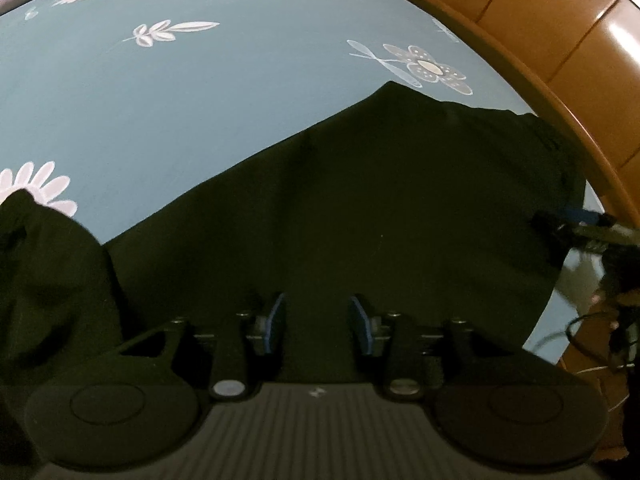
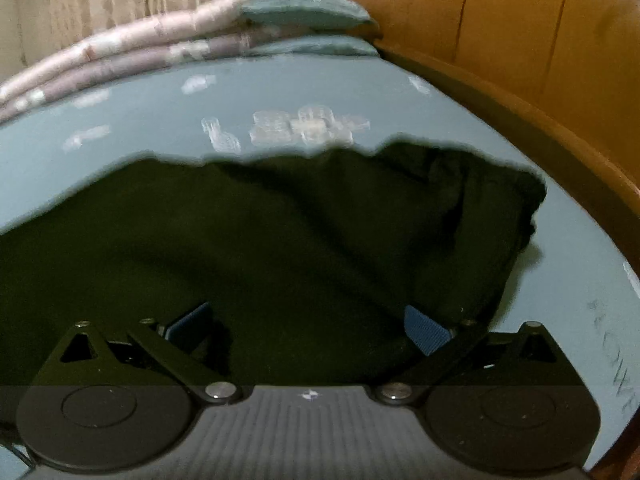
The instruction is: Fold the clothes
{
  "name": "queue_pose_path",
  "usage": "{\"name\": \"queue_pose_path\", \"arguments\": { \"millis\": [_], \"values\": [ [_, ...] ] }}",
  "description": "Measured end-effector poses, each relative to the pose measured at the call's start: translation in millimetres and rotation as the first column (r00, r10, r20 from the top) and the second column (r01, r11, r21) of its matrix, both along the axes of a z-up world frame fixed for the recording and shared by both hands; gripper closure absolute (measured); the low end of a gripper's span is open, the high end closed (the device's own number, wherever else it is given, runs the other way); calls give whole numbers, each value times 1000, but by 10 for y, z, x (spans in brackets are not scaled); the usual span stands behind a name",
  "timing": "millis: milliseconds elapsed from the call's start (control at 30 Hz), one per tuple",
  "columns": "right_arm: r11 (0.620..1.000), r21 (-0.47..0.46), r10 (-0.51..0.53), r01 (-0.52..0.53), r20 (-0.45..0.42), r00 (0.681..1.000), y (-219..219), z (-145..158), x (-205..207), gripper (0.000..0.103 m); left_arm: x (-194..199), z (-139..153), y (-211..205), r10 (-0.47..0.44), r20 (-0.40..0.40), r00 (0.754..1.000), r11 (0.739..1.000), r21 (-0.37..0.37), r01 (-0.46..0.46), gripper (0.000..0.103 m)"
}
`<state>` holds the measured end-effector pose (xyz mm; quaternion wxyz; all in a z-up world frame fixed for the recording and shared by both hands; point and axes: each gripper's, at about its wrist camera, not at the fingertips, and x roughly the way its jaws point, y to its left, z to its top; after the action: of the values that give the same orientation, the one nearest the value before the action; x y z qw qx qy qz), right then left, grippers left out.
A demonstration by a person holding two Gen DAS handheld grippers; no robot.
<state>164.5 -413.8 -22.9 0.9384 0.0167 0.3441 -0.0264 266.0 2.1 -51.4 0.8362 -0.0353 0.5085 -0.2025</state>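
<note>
Left claw (image 1: 318, 322): jaws stood part open, blue pads clear of the cloth on both sides, nothing pinched; dark garment (image 1: 360, 200) lay flat beneath and ahead of it

Right claw (image 2: 308, 330): jaws stood spread as wide as they go, blue pads (image 2: 424, 330) well apart, nothing gripped; a rumpled fold of the same garment (image 2: 280, 248) lay between and under them, and whether the pads brushed it could not be told

Garment, location: spread on the bed (image 1: 160, 112), over a blue sheet with white flower print; one edge ran diagonally across the sheet, a bunched part (image 1: 44, 280) sat at the left of the left view, and a crumpled end (image 2: 492, 200) lay toward the wooden bed frame (image 2: 520, 60). Folded bedding (image 2: 140, 56) was stacked at the far side of the bed

Risks, judged:
- Cloth was very dark and dimly lit; layers were hard to tell apart, so a claw could close on two layers or on the sheet below
- Bunched and crumpled ends, if left unsmoothed, would likely carry creases into the fold
- Crumpled end lay near the bed's edge; a careless pull could drag it off
- Uneven grips between the two claws would skew the fold line
</note>
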Motion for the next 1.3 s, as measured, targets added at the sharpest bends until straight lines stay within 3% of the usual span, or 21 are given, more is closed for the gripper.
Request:
{"name": "queue_pose_path", "arguments": {
  "millis": [67,133,333,500,633,767,867,900,1033,1100,1200,1300],
  "values": [
    [999,-52,4,2,107,994,-69,171,-3,0,-4,-2,10,22,-4,1000,1000,-7,-22,63],
    [995,-97,-8,21,127,992,-193,243,122,0,-28,4,7,34,-2,999,999,-6,-34,62],
    [993,-86,-83,78,-55,995,-549,-109,422,0,-159,25,43,67,-4,998,997,27,-66,59],
    [992,-121,-43,39,-32,999,-320,-62,373,0,-306,32,202,126,-15,992,992,21,-125,59],
    [992,-75,110,-106,54,992,-53,166,561,0,-349,26,248,147,-13,989,989,10,-147,57],
    [974,53,221,-222,26,975,67,-17,997,0,-385,18,247,155,-2,988,988,2,-155,55],
    [973,120,204,-196,-56,977,-35,-364,1339,0,-385,-6,276,171,2,985,985,-21,-171,55],
    [974,108,202,-197,-35,979,-52,-410,1353,0,-384,-16,288,178,2,984,984,-31,-178,55],
    [974,145,182,-174,-46,982,-163,-319,1505,0,-392,-37,316,203,-2,979,977,-64,-203,55],
    [979,160,137,-127,-50,989,-189,-202,1452,0,-397,-40,315,211,0,977,975,-67,-211,55],
    [970,198,148,-139,-34,988,-125,-56,1216,0,-399,-35,300,224,-1,975,973,-63,-224,55],
    [962,232,173,-146,-100,980,-34,-236,1164,0,-396,-15,271,230,-5,973,972,-47,-230,54]
  ]
}}
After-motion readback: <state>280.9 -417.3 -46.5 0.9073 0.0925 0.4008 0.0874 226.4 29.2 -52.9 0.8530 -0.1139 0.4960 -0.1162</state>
